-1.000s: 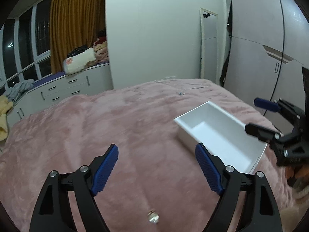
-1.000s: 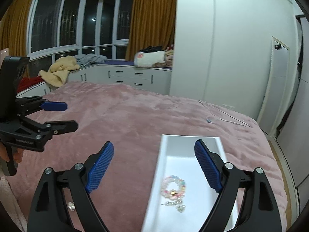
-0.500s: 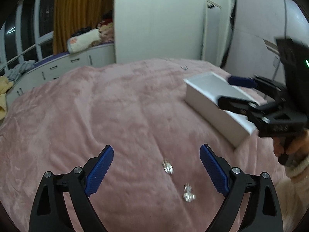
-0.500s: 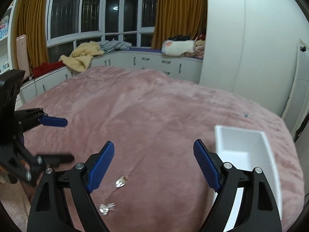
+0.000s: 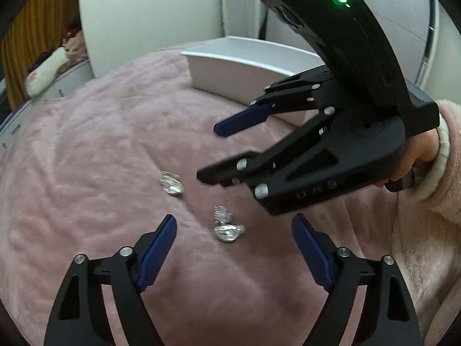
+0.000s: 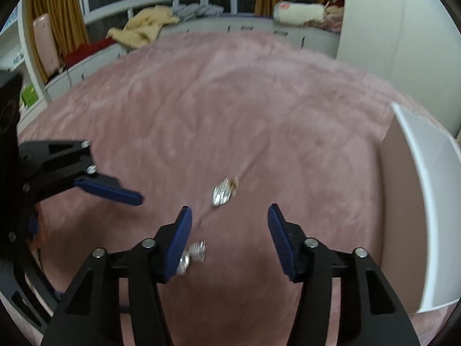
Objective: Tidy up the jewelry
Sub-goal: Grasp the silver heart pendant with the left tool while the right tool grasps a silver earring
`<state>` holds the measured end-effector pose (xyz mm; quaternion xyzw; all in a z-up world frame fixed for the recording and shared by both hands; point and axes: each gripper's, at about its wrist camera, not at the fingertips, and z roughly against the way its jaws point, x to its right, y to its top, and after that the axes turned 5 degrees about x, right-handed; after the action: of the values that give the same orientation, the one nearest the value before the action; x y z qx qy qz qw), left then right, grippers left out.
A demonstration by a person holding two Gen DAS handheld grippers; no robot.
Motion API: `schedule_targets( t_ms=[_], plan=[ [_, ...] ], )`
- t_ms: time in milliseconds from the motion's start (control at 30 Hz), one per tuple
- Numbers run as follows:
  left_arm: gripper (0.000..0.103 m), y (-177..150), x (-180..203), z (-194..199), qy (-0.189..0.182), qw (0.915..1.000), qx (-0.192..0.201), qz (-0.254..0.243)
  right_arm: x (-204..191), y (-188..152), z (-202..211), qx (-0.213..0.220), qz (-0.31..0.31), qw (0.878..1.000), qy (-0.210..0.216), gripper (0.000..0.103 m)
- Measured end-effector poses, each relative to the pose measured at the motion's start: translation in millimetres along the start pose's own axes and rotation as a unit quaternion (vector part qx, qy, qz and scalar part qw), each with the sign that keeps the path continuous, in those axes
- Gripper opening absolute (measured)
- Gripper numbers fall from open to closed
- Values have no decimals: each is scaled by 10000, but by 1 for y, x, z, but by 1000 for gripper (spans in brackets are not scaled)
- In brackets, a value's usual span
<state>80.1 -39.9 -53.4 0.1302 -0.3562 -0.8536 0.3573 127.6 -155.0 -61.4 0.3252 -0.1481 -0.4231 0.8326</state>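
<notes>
Two small silver jewellery pieces lie on the pink blanket. The nearer piece [image 5: 226,227] sits just ahead of my left gripper [image 5: 233,222], between its fingertips and untouched; its jaws are closing. The farther piece [image 5: 171,184] lies to the left. My right gripper [image 5: 210,152] reaches in from the right above them. In the right wrist view, my right gripper [image 6: 229,210] has its jaws closing with nothing pressed between them. One piece [image 6: 223,192] lies just past its tips and the other [image 6: 193,255] beside its left finger. A white box [image 5: 245,66] stands behind.
The white box's wall [image 6: 440,216] rises at the right edge of the right wrist view. One of the left gripper's blue pads [image 6: 109,191] juts in from the left. A hand in a fluffy sleeve [image 5: 443,178] holds the right gripper. Low cabinets [image 6: 201,26] with piled clothes line the windows.
Both grippers have dropped close to the blanket. The right one swung left from over the box to the silver pieces, and its jaws have narrowed. The right gripper now fills the left wrist view.
</notes>
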Motion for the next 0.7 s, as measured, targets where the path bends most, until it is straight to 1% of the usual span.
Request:
schedule_targets(
  t_ms=[67, 133, 200, 233, 333, 367, 467, 500, 533, 567, 600, 633, 700],
  plan=[
    [76, -5, 0, -10, -124, 9999, -68, -44, -2, -7, -4, -122, 136, 9998, 70, 48],
    [72, -9, 1, -18, -144, 9997, -157, -113, -3, -12, -8, -221, 200, 9994, 169, 48],
    [69, -13, -2, -25, -154, 9995, -231, -137, -3, -17, -11, -288, 251, 9990, 246, 46],
    [66, -15, -4, -29, -165, 9994, -274, -118, -4, -18, -13, -322, 267, 9987, 297, 43],
    [60, -19, -11, -37, -181, 9992, -355, -86, -10, -22, -20, -438, 364, 9975, 416, 39],
    [60, -20, -12, -39, -203, 9992, -349, -79, -11, -22, -23, -470, 382, 9972, 448, 35],
    [59, -21, -15, -41, -268, 9992, -292, -52, -12, -24, -28, -498, 350, 9962, 616, 27],
    [59, -20, -15, -41, -306, 9992, -250, -43, -12, -25, -29, -499, 335, 9960, 656, 27],
    [58, -20, -15, -42, -323, 9992, -228, -45, -13, -25, -30, -497, 325, 9959, 687, 23],
    [56, -19, -14, -44, -357, 9991, -224, -64, -12, -25, -30, -503, 287, 9953, 771, 19],
    [54, -19, -14, -46, -389, 9989, -238, -89, -12, -26, -30, -503, 280, 9949, 823, 19],
    [47, -19, -13, -49, -439, 9985, -296, -121, -13, -26, -31, -509, 304, 9947, 839, 16],
    [43, -21, -10, -53, -381, 9983, -380, -208, -14, -27, -33, -552, 323, 9943, 858, 15]
  ],
)
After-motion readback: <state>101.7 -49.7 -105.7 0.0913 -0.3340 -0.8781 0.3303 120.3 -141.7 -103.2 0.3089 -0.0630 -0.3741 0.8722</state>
